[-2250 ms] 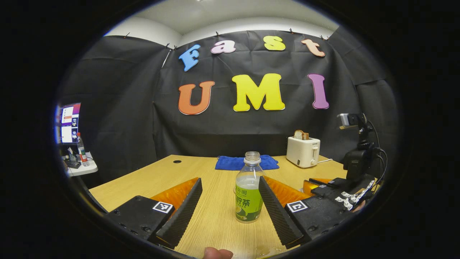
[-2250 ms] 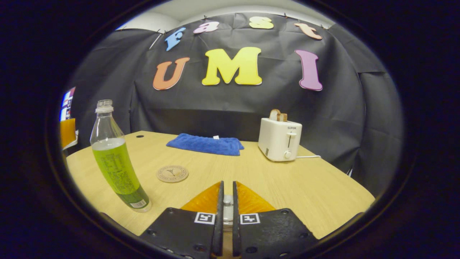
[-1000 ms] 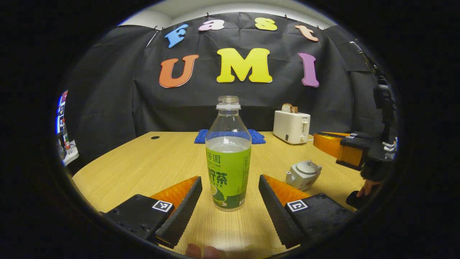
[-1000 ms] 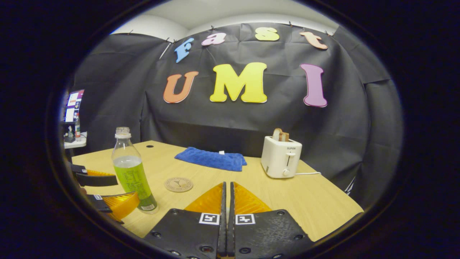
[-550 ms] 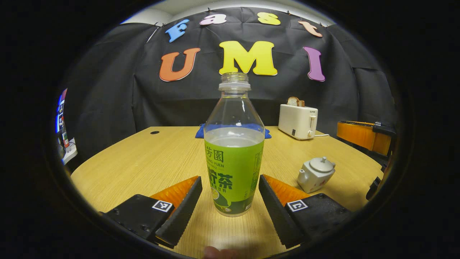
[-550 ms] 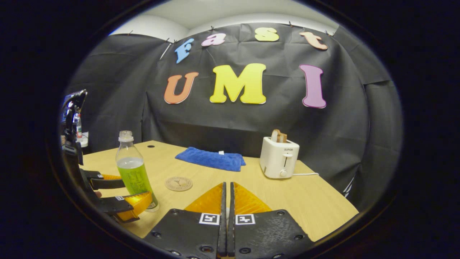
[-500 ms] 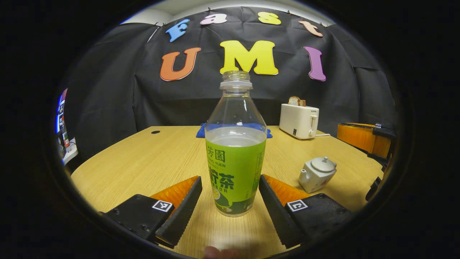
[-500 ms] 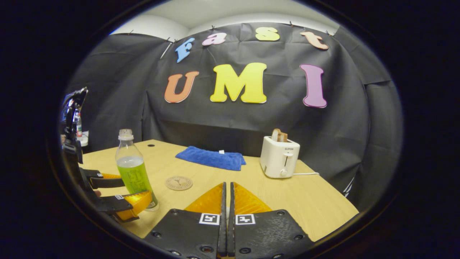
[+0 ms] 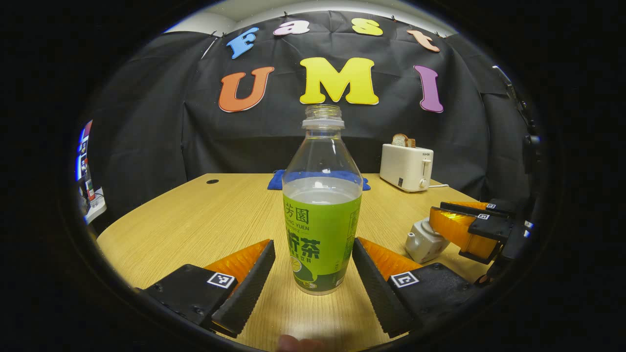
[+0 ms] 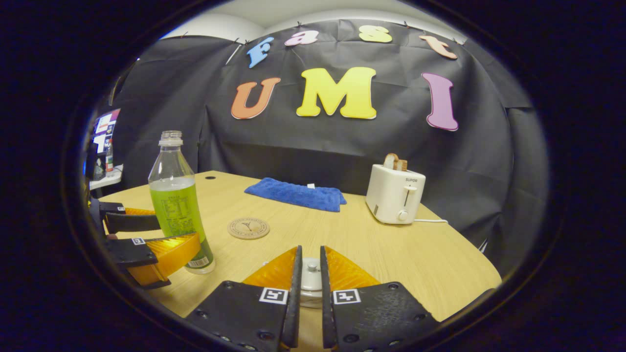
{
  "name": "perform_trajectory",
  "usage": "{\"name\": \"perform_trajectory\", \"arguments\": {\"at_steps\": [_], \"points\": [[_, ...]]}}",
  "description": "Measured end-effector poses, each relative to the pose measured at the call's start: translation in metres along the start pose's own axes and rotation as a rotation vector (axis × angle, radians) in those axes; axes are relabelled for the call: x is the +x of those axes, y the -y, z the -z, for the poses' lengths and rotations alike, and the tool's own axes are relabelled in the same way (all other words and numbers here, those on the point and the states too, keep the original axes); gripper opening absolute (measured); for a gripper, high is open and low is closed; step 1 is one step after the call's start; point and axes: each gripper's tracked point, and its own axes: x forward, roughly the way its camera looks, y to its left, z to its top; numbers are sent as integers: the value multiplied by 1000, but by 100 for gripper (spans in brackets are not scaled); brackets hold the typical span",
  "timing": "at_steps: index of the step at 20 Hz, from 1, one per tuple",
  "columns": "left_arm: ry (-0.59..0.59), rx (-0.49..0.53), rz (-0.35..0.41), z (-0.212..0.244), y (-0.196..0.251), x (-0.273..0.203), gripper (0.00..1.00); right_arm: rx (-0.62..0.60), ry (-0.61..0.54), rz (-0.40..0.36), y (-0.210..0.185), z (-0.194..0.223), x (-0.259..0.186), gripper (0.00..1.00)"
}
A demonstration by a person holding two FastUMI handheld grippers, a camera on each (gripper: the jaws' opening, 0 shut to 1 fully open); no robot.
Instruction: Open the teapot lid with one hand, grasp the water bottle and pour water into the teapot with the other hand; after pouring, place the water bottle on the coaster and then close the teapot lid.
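- While my left gripper [image 9: 313, 247] sits on the table [image 9: 195, 220] with jaws wide apart, the water bottle [image 9: 323, 215] stands upright between the fingers at 12 o'clock. Neither pad touches it, so no grasp yet.
- Bottle neck is uncapped and it looks a bit over half full. I'd keep it upright on the lift, or it spills before it reaches the pot.
- Straddling low on the label makes sense to me: the straight wall there gives a firmer squeeze than the tapered shoulder.
- Teapot [image 9: 423, 239] sits at 3 o'clock of the bottle in the left gripper view, near it and partly covered by my right gripper [image 9: 455, 227], which reaches over its top.
- Right gripper view: jaws nearly together, with the lid knob [image 10: 311, 266] in the narrow gap. I can't tell if the pads actually bite it.
- Lid [image 10: 310, 283] looks seated on the pot, so I judge the opening step is not done.
- Coaster [image 10: 248, 228] lies bare at 11 o'clock from the right gripper, just right of the bottle, a short set-down hop after the pour.
- Toaster [image 10: 396, 193] at 1 o'clock and blue cloth [image 10: 293, 194] at 12 o'clock are well apart from the work.
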Motion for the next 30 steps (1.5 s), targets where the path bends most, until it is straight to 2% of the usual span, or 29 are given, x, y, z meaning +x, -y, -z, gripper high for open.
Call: {"name": "perform_trajectory", "arguments": {"at_steps": [1,2,3,4,5,7,8,17,22,23,24,26,30], "points": [[2,2,-1,0,0,0,99,2,-9,-4,-1,3,2,19],[3,4,-2,0,-1,0,99,2,-9,-7,-2,3,2,19],[0,3,-1,0,-1,1,99,-5,-7,-2,-2,4,-1,24],[0,4,-3,0,-1,1,99,-5,5,4,-1,4,2,20],[-1,6,-5,0,-2,0,99,-28,3,11,-2,6,3,7],[-3,3,-3,1,-1,0,99,-34,8,19,0,3,4,7],[-6,1,-3,1,-2,1,99,-33,10,19,-2,1,4,1],[-22,13,-5,5,-1,3,99,42,99,17,15,-32,-14,0],[-49,12,0,11,1,7,99,64,92,12,25,-35,-28,0],[-53,12,3,11,2,7,96,65,94,13,28,-35,-31,0],[-54,11,2,12,3,7,88,67,96,12,30,-36,-35,0],[-66,27,-2,11,3,7,79,67,99,12,33,-36,-41,0],[-63,152,-54,-5,-7,-1,76,81,104,12,46,-38,-50,0]]}}
